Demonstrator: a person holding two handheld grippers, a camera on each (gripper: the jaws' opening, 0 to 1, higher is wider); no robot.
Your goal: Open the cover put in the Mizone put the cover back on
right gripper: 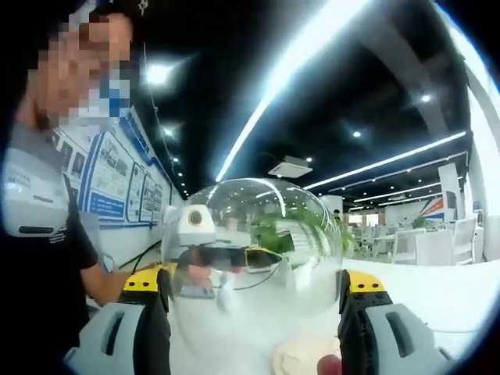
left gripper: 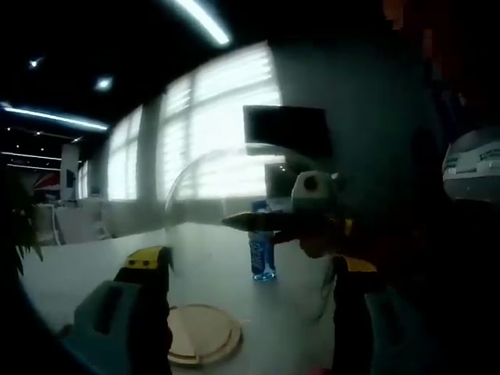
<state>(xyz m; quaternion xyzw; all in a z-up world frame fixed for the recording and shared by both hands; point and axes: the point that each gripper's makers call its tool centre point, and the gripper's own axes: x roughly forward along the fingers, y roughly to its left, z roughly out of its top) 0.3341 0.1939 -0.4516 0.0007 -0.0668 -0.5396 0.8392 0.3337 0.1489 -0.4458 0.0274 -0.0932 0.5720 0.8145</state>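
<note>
Behind my table (left gripper: pixel 94 262) a dark monitor (left gripper: pixel 286 133) stands against bright blinded windows (left gripper: pixel 211 133), with white chairs (left gripper: pixel 74 223) far off to the left. In the right gripper view, blue wall posters (right gripper: pixel 117 183) hang at left, ceiling light strips (right gripper: pixel 312 62) run overhead, and a white chair (right gripper: pixel 461 238) stands far right.

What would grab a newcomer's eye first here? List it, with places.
The clear dome cover dominates the right gripper view, bulging between that gripper's yellow-tipped jaws. In the left gripper view, the blue Mizone bottle stands upright on the white table behind the dome, and the round wooden base lies low between the jaws.
</note>
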